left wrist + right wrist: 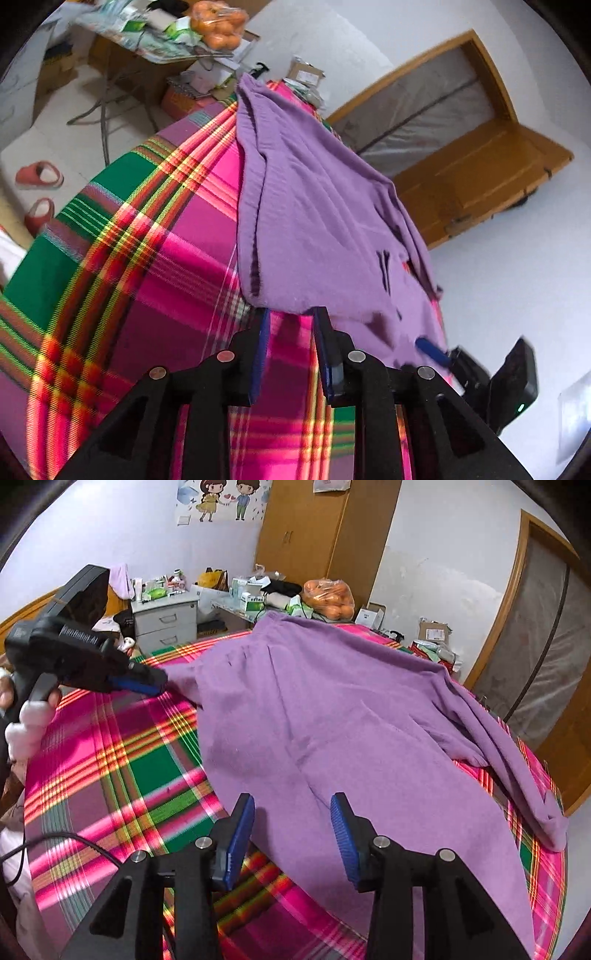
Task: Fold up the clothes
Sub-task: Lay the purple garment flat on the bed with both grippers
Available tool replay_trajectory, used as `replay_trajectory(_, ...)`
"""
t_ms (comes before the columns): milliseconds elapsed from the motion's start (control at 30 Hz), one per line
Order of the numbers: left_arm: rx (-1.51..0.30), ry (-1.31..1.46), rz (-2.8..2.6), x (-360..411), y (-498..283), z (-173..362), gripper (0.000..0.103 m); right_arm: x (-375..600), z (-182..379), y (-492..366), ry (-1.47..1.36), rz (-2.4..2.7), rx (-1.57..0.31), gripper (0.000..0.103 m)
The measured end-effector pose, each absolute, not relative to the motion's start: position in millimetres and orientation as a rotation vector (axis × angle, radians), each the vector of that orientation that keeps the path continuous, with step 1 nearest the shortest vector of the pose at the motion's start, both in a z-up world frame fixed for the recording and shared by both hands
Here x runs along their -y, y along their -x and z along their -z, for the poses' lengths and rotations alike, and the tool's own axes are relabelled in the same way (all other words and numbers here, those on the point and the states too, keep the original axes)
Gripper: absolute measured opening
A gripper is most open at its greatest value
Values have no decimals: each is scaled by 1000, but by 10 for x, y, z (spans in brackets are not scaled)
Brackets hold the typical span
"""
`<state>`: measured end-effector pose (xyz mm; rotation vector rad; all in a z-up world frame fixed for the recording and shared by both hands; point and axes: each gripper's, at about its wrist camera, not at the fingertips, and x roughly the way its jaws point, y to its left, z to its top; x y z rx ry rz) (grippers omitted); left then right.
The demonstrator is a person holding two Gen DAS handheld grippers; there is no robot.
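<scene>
A purple garment (pixel 332 716) lies spread across a bed covered with a pink, green and yellow plaid sheet (pixel 122 760). Everything else is placed from that garment.

The right tongs (pixel 293 834) stand wide at the garment's near hem, their blue pads (pixel 240 842) apart with the purple cloth lying flat beneath the gap and not pinched. The left tongs (pixel 291 347) are at the garment's left corner, seen from the right wrist view as a black tool held in a person's hand (pixel 22 716) with its blue tips at the cloth edge. In the left wrist view their jaws stand narrowly apart, with the garment's edge just ahead of the tips; whether the pads touch the cloth cannot be told.

One sleeve (pixel 517 760) trails off the garment's right side toward the bed edge. Beyond the garment's far end sits a bag of oranges (pixel 328 598) among boxes on a cluttered bench (pixel 236 609). Two red slippers (pixel 38 192) lie on the floor past the bed's left side.
</scene>
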<state>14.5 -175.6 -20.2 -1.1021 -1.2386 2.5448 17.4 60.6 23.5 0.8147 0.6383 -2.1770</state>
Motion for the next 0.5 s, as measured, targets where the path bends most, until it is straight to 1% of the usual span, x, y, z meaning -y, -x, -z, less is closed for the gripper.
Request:
replay_trajectory(400,1533,989,-2429,1938,-210,285,25,-670,-134,-99,-868,2122,-670,44)
replay_trajectory(500,1563,975,-2432,1961,-210,289,25,-680,-134,-82,-874,2120,-660,44)
